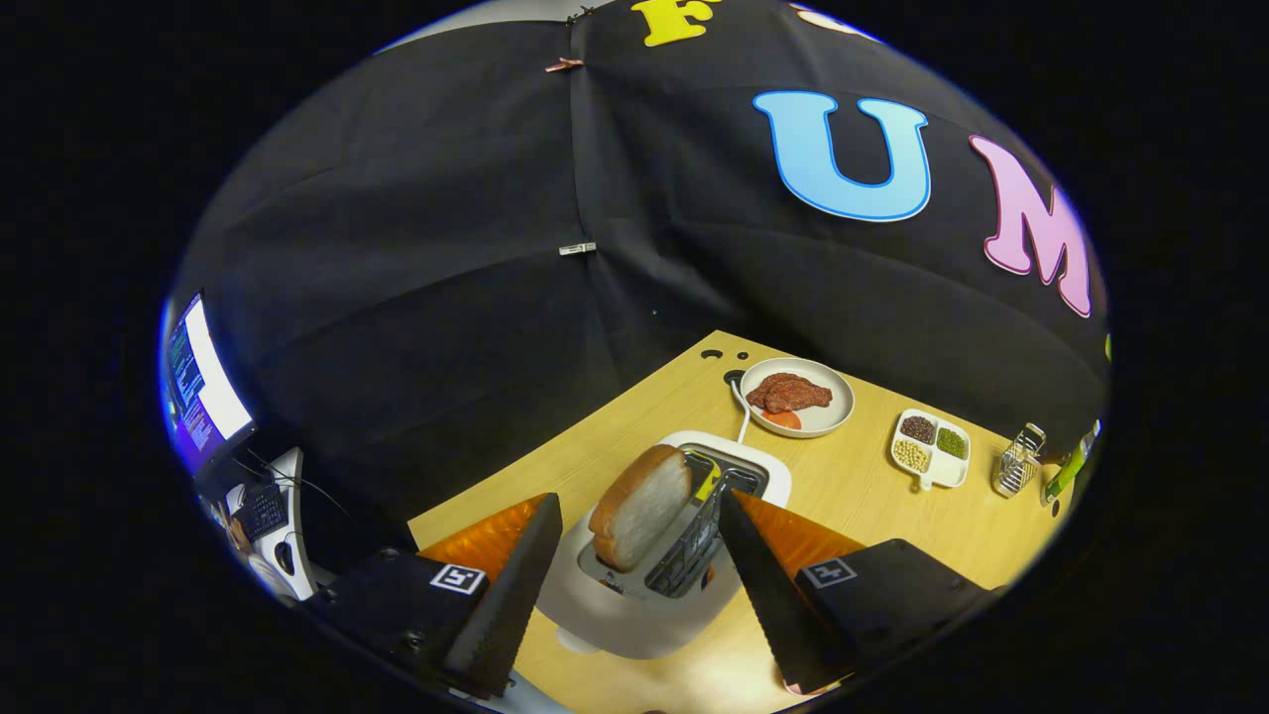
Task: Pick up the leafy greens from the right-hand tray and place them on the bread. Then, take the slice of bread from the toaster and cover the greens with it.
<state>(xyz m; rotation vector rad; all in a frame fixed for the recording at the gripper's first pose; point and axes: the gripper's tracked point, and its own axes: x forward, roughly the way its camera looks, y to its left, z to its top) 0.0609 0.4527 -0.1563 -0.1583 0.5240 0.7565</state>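
A slice of white bread with a brown crust (641, 508) stands upright in the slot of a white toaster (662, 555) on the wooden table. My gripper (639, 540) hovers over the toaster with its fingers spread wide. The bread sits between the two fingers, touching neither. One finger (516, 585) is left of the toaster and the other finger (768, 575) is at its right side. A cord (741, 412) runs from the toaster toward the back of the table.
Beyond the toaster a round white plate (833, 421) holds a piece of meat (788, 393) and a tomato slice (782, 418). To its right stands a sectioned white dish (950, 471) with beans, then a small metal rack (1019, 461). A monitor (198, 382) stands off the table's left.
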